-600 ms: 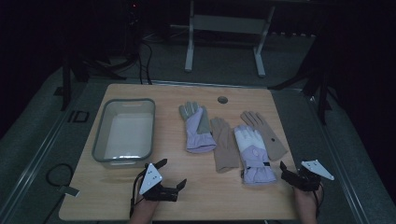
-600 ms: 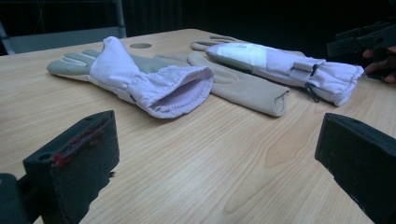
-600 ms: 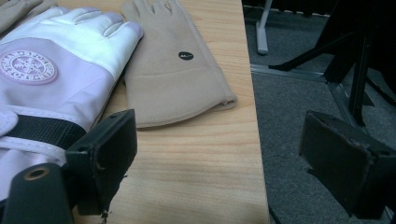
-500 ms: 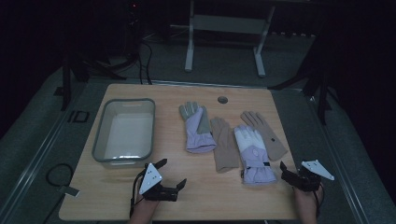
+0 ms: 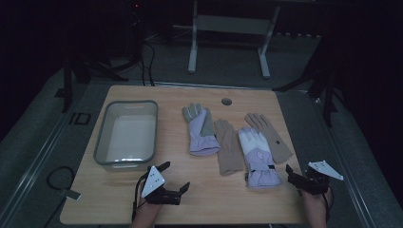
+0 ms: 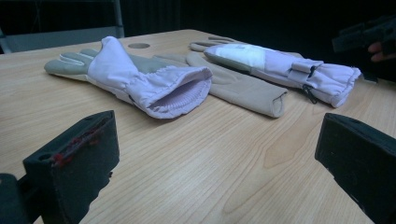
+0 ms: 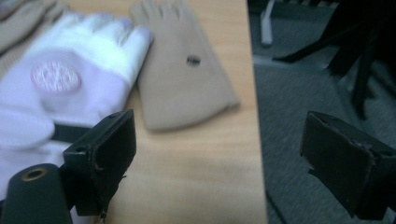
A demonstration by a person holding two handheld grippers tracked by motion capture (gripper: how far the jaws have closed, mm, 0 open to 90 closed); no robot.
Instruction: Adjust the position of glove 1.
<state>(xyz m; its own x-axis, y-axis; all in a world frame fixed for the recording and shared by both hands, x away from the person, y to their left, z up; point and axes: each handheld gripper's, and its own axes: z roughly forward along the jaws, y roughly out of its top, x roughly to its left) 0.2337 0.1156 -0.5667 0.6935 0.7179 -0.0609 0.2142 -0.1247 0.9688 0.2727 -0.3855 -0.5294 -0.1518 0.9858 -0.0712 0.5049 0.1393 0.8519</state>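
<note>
Nothing has shifted since the earlier frames: both grippers sit where they were at the near edge of the wooden table (image 5: 119, 199), and the four gloves lie as before.

The left gripper (image 5: 174, 179) rests low over the near edge in front of the clear plastic bin (image 5: 100, 142), its jaws spread wide with only bare wood between them. The right gripper (image 5: 291, 175) sits at the near right corner, jaws likewise wide apart and holding nothing; in its own view one jaw stands beside the cuff of the nearest ski glove and the other hangs past the table edge over the grey floor.

That lilac-and-white ski glove (image 5: 256, 154) lies just left of the right gripper, long axis running from near to far, cuff toward the person, fingers pointing away and a little left. Its white fingers overlap the right beige glove (image 5: 271, 137), which points away too, slanted leftward at the fingertips, cuff near the table's right edge.

The other lilac ski glove (image 5: 200, 130), with grey fingers, lies mid-table, fingers away, open cuff facing the left gripper. The left beige glove (image 5: 229, 147) lies between the two ski gloves, touching both, its fingers also pointing away.
</note>
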